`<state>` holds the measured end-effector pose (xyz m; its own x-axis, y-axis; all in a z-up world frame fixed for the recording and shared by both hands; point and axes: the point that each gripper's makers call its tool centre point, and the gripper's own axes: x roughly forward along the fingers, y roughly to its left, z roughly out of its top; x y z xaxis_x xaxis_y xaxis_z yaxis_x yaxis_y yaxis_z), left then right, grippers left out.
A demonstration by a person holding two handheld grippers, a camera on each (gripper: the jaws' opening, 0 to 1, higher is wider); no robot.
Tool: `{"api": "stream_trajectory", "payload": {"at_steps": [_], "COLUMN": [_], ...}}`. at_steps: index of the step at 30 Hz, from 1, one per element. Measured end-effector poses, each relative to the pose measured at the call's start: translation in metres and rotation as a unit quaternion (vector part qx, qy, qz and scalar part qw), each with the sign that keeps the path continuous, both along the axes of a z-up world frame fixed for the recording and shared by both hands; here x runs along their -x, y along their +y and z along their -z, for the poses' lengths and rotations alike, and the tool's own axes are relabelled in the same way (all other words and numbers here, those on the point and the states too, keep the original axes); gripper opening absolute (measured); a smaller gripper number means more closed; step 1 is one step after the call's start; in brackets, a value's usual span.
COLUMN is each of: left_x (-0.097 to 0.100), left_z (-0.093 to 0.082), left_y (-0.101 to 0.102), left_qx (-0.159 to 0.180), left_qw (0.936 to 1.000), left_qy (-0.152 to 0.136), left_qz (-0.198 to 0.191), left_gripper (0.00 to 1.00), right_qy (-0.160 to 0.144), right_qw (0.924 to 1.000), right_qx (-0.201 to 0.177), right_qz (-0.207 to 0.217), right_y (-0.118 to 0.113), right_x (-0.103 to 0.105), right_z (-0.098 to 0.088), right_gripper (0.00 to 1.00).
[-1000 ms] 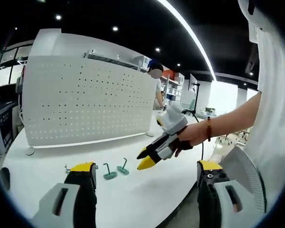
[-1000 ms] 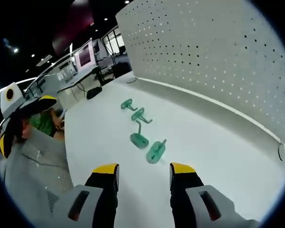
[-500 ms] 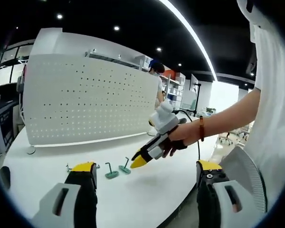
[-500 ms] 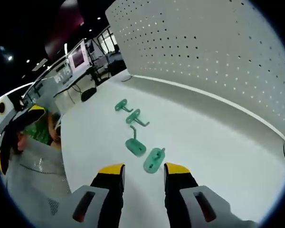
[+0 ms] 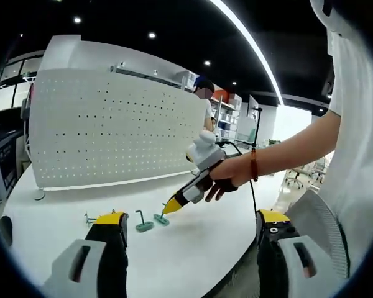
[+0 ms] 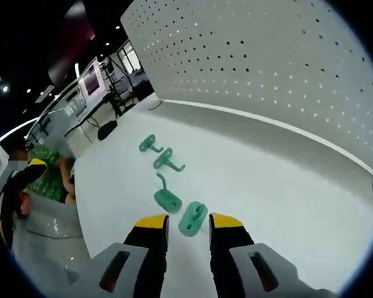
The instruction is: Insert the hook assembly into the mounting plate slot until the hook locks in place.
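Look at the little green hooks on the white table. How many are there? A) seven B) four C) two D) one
B: the right gripper view shows four green hooks in a row on the white table, the nearest hook lying between the tips of the right gripper, then a second, a third and the farthest.

Black tool [image 6: 182, 231] jaws tipped yellow on grey bodies; a white sleeve [image 5: 355, 124], seemingly a red-brown wristband [image 5: 253, 172]

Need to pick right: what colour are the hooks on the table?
Green hooks, clearest in the right gripper view.
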<state>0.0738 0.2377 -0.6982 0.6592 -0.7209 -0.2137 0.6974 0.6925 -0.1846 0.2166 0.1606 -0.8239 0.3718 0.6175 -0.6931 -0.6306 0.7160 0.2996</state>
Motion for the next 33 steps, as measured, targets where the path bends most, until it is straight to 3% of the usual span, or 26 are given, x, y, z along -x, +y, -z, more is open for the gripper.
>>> {"api": "stream_trajectory", "payload": {"at_steps": [13,17,25,27,33], "left_x": [-0.002,-0.003,-0.004,-0.004,-0.004], "left_z": [0.0,0.0,0.0,0.0,-0.002], "left_y": [0.004,0.005,0.007,0.007,0.007], "left_qx": [0.006,0.007,0.011,0.013,0.022], "left_qw": [1.0,0.9999,0.9998,0.9998,0.9997], "left_qy": [0.0,0.0,0.002,0.002,0.005], "left_qz": [-0.008,-0.011,-0.014,-0.013,-0.013], "left_gripper": [0.88,0.88,0.87,0.87,0.86], "right_qy": [0.025,0.041,0.047,0.049,0.048], "right_qw": [0.9995,0.999,0.9975,0.9965,0.9958], "right_qx": [0.018,0.019,0.048,0.061,0.063], "right_qz": [-0.002,-0.002,-0.021,-0.031,-0.044], "right_y": [0.004,0.007,0.006,0.003,0.002], "right_x": [-0.006,-0.007,-0.007,-0.004,-0.002], "right_z": [0.011,0.014,0.02,0.023,0.024], "right_gripper": [0.19,0.13,0.12,0.07,0.02]}}
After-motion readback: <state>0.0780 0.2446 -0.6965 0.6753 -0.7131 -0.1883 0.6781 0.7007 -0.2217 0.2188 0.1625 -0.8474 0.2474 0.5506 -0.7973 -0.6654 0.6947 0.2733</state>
